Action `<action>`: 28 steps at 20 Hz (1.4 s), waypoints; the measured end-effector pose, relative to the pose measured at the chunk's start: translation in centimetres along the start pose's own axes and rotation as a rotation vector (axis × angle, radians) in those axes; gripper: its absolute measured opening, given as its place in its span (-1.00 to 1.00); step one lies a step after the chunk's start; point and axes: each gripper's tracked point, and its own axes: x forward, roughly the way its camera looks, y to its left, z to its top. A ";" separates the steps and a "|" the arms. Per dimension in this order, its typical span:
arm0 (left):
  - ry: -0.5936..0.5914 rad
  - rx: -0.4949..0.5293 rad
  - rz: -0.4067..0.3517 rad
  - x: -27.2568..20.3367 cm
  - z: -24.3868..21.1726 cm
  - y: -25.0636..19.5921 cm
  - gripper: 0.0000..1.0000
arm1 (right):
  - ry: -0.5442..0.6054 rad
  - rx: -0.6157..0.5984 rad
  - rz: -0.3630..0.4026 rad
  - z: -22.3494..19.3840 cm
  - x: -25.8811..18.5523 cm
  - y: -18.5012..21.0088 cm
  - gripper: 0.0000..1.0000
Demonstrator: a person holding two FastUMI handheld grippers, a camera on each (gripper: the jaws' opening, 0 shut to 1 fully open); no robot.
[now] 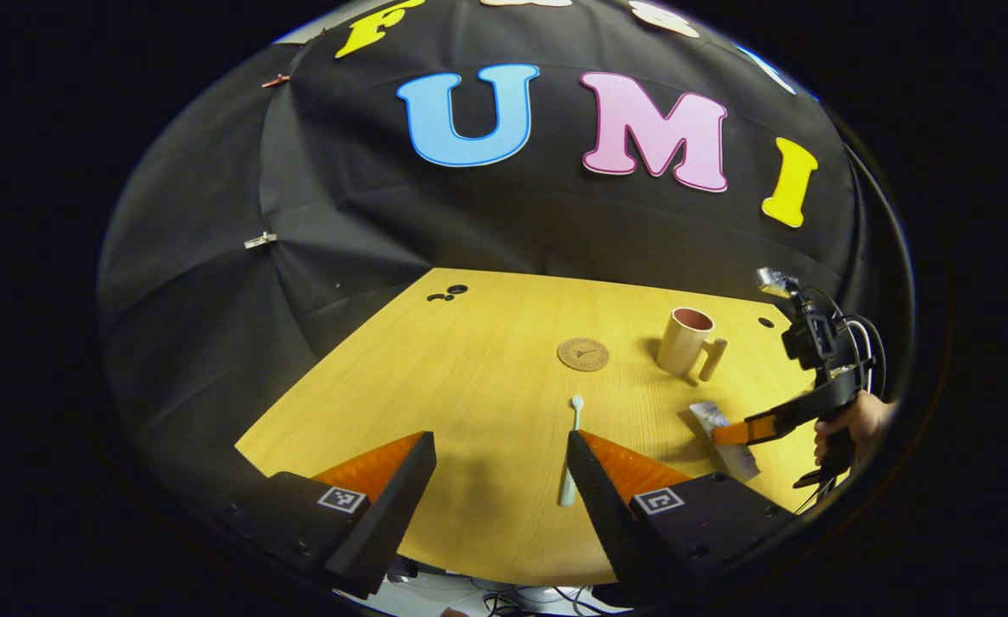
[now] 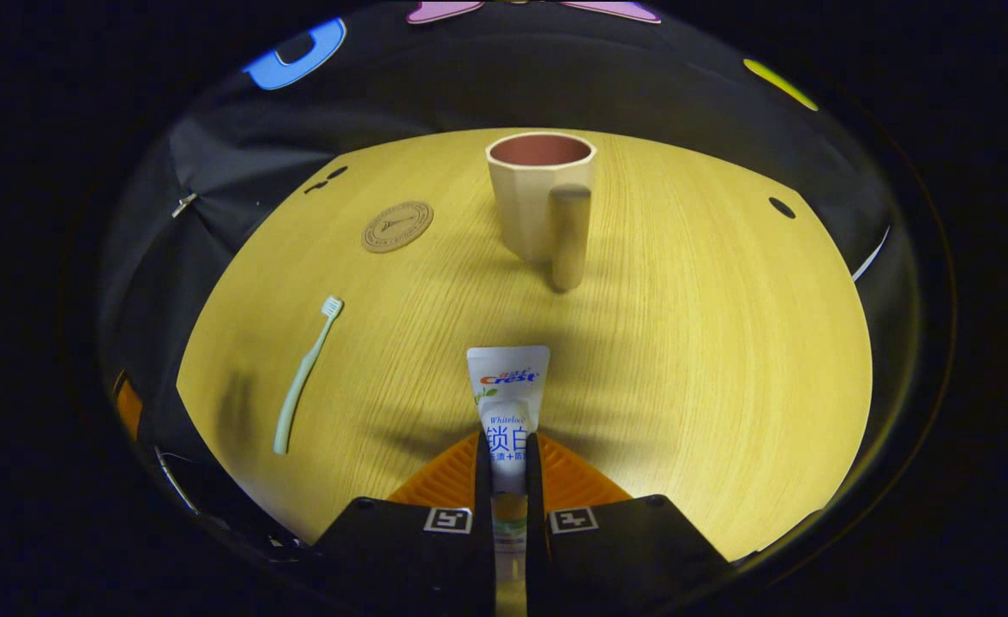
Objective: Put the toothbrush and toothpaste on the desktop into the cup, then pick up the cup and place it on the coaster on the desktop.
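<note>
— Where was the toothpaste?
— Pinched in the right claw. In the right gripper view both fingers pressed on the tube from either side, its flat crimped end pointing ahead towards the cup. In the left gripper view the same tube sat in that claw low over the desk, with a hand behind it.

— And the left claw?
— Spread wide, nothing between its fingers. It hung above the near part of the desk, and the toothbrush lay flat on the wood just inside its right finger; whether they touched, I couldn't tell.

— How did the toothbrush lie?
— Bristle end away from the left claw, handle towards it. From the right gripper view it lay well to the left of the toothpaste, head pointing up the desk.

— The cup?
— Upright on the desk, open mouth up, handle turned towards the right claw. It stood apart from the toothpaste.

— The coaster?
— Round, flat on the desk, near the cup to its left, not touching. In the left gripper view it lay beyond the toothbrush head, beside the cup.
</note>
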 end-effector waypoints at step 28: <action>0.523 0.198 -0.200 15.3 -9.4 -6.9 0.15 | -0.120 0.143 -0.032 -2.3 -10.1 -5.9 -0.65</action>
